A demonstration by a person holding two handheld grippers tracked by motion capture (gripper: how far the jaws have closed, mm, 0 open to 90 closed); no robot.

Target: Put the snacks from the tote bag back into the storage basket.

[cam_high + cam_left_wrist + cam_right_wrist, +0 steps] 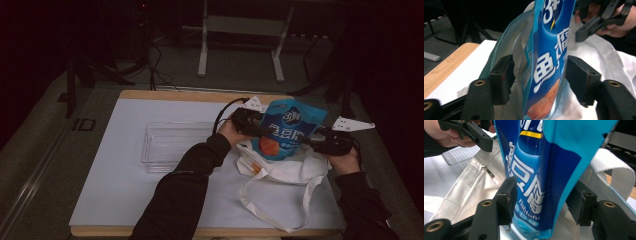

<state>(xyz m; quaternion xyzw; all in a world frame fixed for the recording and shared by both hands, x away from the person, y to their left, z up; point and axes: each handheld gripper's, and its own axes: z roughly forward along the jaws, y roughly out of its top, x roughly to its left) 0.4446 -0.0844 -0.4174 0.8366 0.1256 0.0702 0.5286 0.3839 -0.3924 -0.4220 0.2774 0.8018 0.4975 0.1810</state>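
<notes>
Both tools, left (248,121) and right (326,142), stood spread astride the blue pouch (289,128), neither jaw pair visibly pressing it, upright over the white bag (280,170) on the desk (115,190); judged mid-transfer, next needing a firm pinch.

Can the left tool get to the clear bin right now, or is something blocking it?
Probably not yet: the left tool stands around the blue snack bag. The clear bin sits close beside that forearm, nothing between them.
</notes>
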